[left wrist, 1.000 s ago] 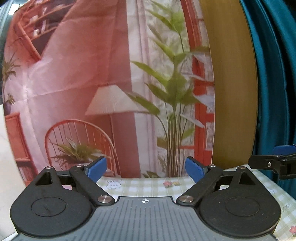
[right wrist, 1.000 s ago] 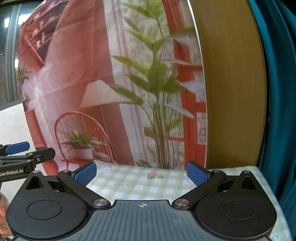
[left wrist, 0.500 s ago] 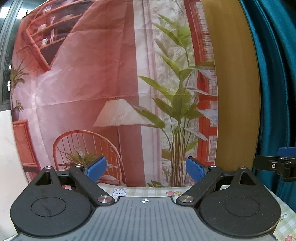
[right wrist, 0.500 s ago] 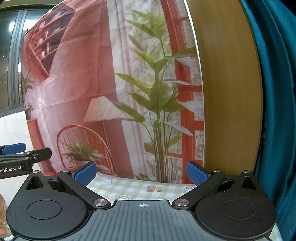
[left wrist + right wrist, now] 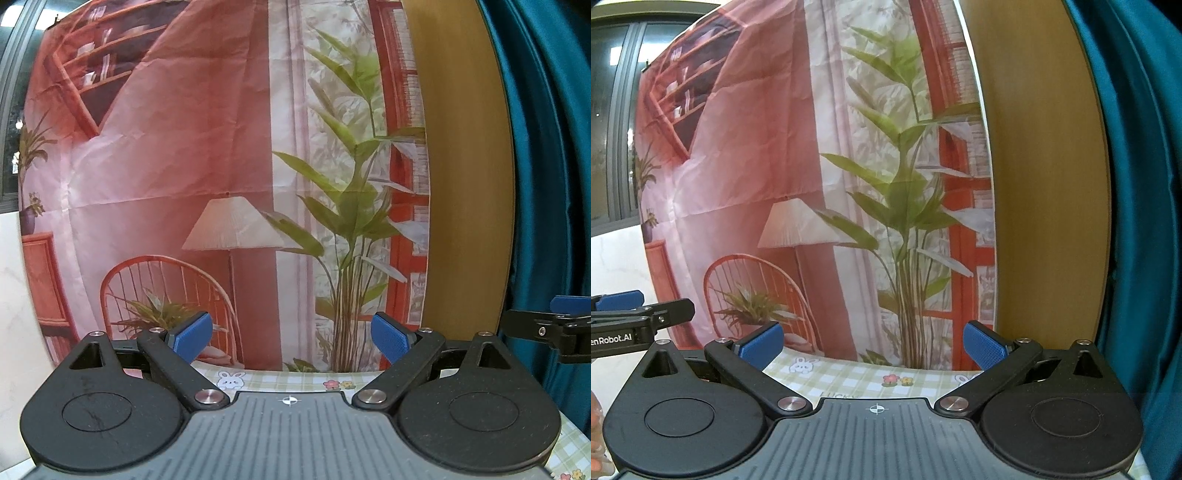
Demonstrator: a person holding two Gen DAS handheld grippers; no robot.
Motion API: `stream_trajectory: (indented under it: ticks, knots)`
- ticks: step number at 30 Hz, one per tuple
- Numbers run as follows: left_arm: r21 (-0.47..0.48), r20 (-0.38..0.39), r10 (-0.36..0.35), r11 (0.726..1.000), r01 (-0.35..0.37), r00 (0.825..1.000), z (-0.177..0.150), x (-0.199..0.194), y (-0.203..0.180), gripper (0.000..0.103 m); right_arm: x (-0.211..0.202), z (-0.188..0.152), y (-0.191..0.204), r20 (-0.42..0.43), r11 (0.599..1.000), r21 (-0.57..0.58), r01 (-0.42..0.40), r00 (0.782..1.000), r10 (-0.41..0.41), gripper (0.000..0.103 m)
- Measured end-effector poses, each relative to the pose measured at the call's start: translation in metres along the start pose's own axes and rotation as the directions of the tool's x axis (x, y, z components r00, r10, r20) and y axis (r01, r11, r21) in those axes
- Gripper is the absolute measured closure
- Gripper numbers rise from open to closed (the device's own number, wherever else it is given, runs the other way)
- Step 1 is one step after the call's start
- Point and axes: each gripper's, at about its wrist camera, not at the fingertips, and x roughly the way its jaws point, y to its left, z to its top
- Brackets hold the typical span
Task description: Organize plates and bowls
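Observation:
No plates or bowls show in either view. My left gripper (image 5: 291, 338) is open and empty, with blue pads wide apart, held level and pointing at the printed backdrop. My right gripper (image 5: 873, 341) is likewise open and empty. Each gripper shows at the edge of the other's view: the right gripper (image 5: 554, 325) at the far right of the left wrist view, the left gripper (image 5: 635, 314) at the far left of the right wrist view. Only a thin strip of the green checked tablecloth (image 5: 849, 376) shows below the fingers.
A pink and red printed backdrop (image 5: 184, 166) with a lamp, chair and plant hangs straight ahead. A wooden panel (image 5: 465, 166) and a teal curtain (image 5: 546, 147) stand to the right. A pale marble wall (image 5: 14, 295) is at the left.
Both cameras have tilted upward. Less of the checked tablecloth shows now and more of the backdrop. Both grippers stay open and side by side.

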Motion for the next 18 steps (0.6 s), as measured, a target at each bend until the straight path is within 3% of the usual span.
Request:
stream_trajectory:
  ticks: [18]
  knots:
    - [-0.023, -0.019, -0.001, 1.0, 0.001, 1.0, -0.0023, 0.0031, 0.0031, 0.009, -0.0011, -0.0003, -0.005, 0.0, 1.0, 0.004, 0.01, 1.0, -0.01, 0.0]
